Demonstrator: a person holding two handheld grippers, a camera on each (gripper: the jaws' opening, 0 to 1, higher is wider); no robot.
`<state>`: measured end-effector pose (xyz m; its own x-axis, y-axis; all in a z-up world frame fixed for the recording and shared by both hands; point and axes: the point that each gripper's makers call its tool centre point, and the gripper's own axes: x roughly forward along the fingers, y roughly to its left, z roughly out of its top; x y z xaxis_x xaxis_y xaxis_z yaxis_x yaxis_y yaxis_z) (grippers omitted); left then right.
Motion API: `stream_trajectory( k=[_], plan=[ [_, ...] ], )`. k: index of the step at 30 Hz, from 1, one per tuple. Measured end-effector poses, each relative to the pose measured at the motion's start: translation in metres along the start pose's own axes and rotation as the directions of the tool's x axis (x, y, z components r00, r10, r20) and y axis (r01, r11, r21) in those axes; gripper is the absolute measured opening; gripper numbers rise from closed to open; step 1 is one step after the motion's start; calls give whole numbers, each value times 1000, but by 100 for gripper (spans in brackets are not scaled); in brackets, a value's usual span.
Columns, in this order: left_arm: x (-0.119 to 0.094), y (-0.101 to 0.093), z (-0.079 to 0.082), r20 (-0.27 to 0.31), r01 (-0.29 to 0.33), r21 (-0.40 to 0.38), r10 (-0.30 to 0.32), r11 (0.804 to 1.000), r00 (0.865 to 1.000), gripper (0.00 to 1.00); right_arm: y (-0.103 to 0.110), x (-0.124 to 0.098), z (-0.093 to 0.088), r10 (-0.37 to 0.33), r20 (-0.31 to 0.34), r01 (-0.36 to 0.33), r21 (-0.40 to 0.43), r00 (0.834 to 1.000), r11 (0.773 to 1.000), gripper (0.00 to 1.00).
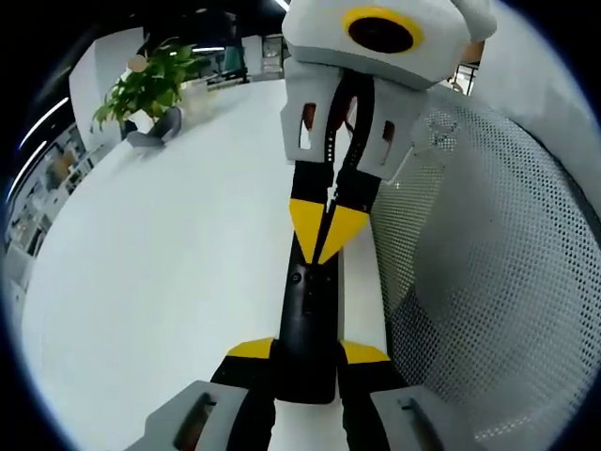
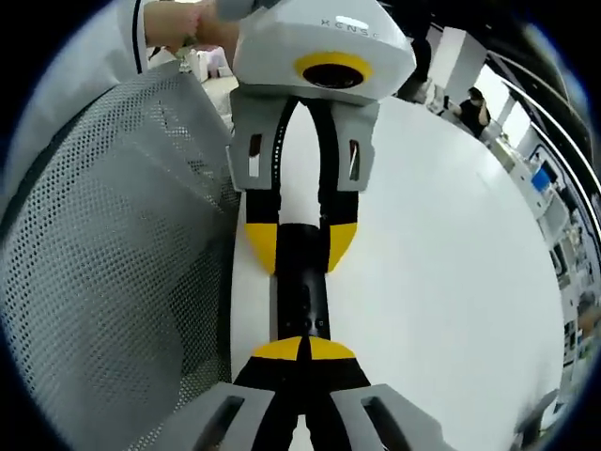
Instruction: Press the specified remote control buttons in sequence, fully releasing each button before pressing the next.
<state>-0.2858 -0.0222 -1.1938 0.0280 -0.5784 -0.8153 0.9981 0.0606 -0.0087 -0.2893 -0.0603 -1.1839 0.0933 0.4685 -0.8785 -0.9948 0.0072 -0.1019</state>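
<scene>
Remote control (image 1: 308,324), long and black, lies on the white table (image 1: 169,282) at lower centre of the left gripper view, its near end clamped between the yellow-tipped jaws of the left gripper (image 1: 308,355). Further up the frame, the right gripper (image 1: 327,228) comes down from the top with its yellow tips drawn together to a point, touching the remote's upper face.

Right gripper view: same arrangement from the opposite end. Own tips at bottom centre are together over the remote (image 2: 302,287); beyond it, the left gripper (image 2: 300,242) grips the far end, one jaw on each side.

Surroundings: perforated grey mesh surface (image 1: 488,272) just beside the remote, taking up the right of the left gripper view and the left of the right gripper view. Potted green plant (image 1: 146,89) far off at upper left. Person (image 2: 474,111) stands at upper right beyond the table.
</scene>
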Motion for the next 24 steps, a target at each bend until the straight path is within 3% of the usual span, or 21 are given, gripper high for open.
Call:
stream_trajectory(
  k=[3,6,10,14,17,19,24],
  plan=[
    [0,0,0,-10,5,14,-5,1000,1000,25,-2,1,1,34,-49,-32,49,998,998,0],
    [1,0,1,-38,11,26,-10,1000,999,25,-1,2,0,26,-62,-25,22,998,999,0],
    [1,0,0,-43,9,18,-9,1000,999,25,-2,0,0,47,24,-49,126,999,991,0],
    [0,0,-1,-19,7,13,-6,1000,1000,25,-2,-3,-2,66,60,-73,120,996,990,0],
    [0,0,0,-13,7,17,-7,1000,1000,25,-1,-4,-2,87,67,-94,104,994,990,0],
    [0,0,0,-20,7,16,-6,1000,1000,25,-2,-5,-8,94,39,-98,131,995,987,0],
    [0,0,0,-20,4,11,-4,1000,1000,25,-2,-5,-9,85,47,-92,178,995,980,0]
  ],
)
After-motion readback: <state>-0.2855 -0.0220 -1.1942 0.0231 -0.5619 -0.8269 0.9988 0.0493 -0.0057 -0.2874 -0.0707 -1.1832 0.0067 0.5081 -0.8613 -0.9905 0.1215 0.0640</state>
